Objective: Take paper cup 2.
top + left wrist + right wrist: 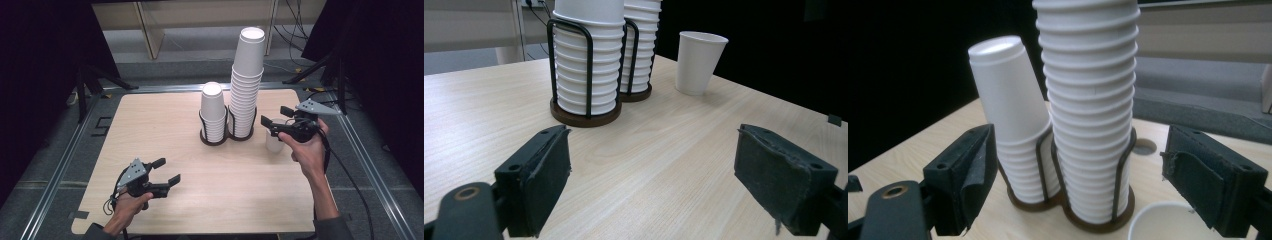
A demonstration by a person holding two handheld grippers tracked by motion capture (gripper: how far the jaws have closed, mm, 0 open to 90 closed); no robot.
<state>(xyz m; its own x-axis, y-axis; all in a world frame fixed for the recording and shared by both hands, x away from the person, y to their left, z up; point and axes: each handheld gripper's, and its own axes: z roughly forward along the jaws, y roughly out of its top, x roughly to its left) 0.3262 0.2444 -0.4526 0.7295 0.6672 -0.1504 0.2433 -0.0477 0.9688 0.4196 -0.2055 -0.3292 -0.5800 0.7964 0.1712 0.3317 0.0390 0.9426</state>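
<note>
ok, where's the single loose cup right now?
The loose cup stands upright on the table's right side, just right of the tall stack, below the right gripper.

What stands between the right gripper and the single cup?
Nothing visible. The right gripper, jaws open and empty, hangs just above the single cup, which stands upright right of the tall stack. The cup's open rim lies directly below the jaws.

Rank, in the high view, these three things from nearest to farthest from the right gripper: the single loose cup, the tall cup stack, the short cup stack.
1. Single loose cup: on the table just under the right gripper.
2. Tall cup stack: in its holder, left of that gripper.
3. Short cup stack: in the next holder, farther left.
</note>
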